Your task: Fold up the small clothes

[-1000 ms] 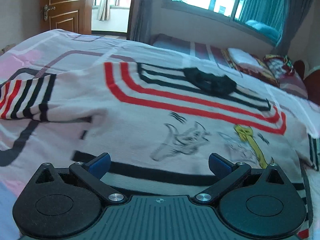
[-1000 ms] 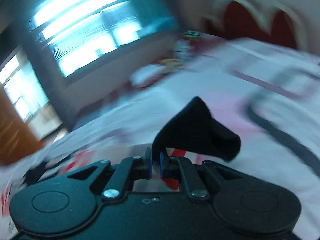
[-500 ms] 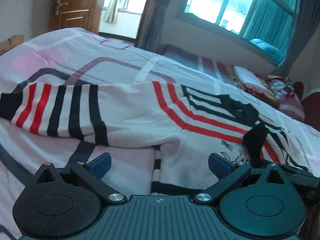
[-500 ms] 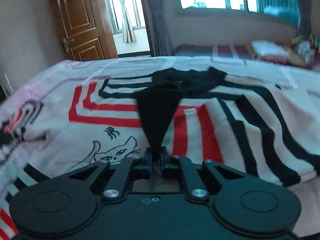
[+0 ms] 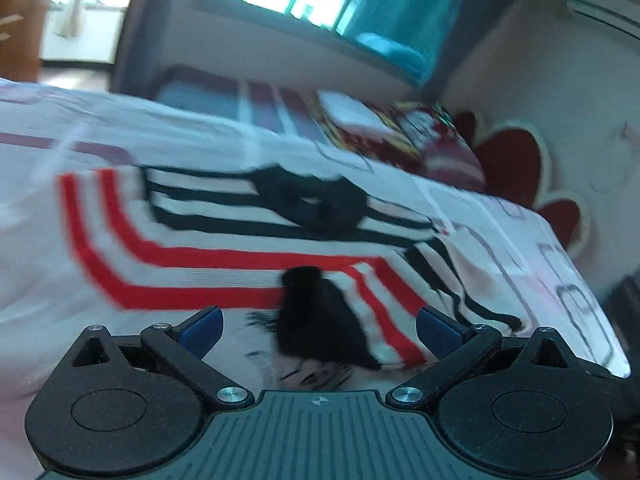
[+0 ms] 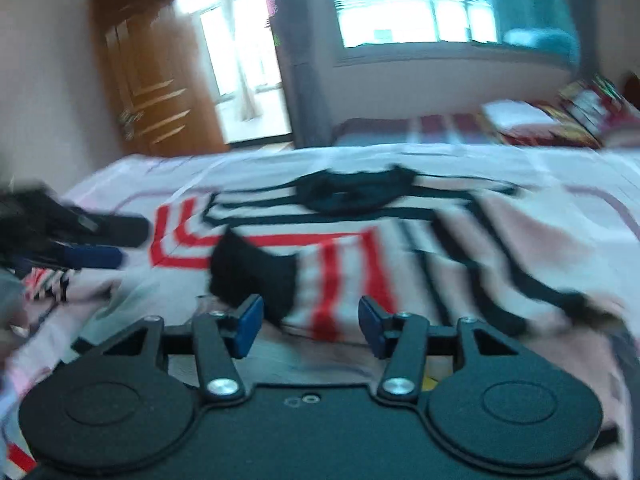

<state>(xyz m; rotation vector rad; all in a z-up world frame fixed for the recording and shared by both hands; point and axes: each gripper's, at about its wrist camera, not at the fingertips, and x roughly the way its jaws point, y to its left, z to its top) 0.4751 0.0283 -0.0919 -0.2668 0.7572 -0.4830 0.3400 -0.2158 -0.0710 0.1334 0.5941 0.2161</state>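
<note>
Right wrist view: sleeve laid across the sweater, right gripper's jaws parted just behind the black cuff

The striped sweater lies flat on the bed, collar at the far side, its length running away from both cameras; the right sleeve is folded inward across the chest, its long axis crosswise, and the black cuff rests just ahead of the right gripper, a little left of centre. That gripper's jaws have just been opening and the pads no longer press on cloth. The left gripper stands wide open and empty, with the cuff between and beyond its fingers, so I judge both hands about equally near it. Both tools tip moderately downward toward the fabric; both views are blurred
</note>
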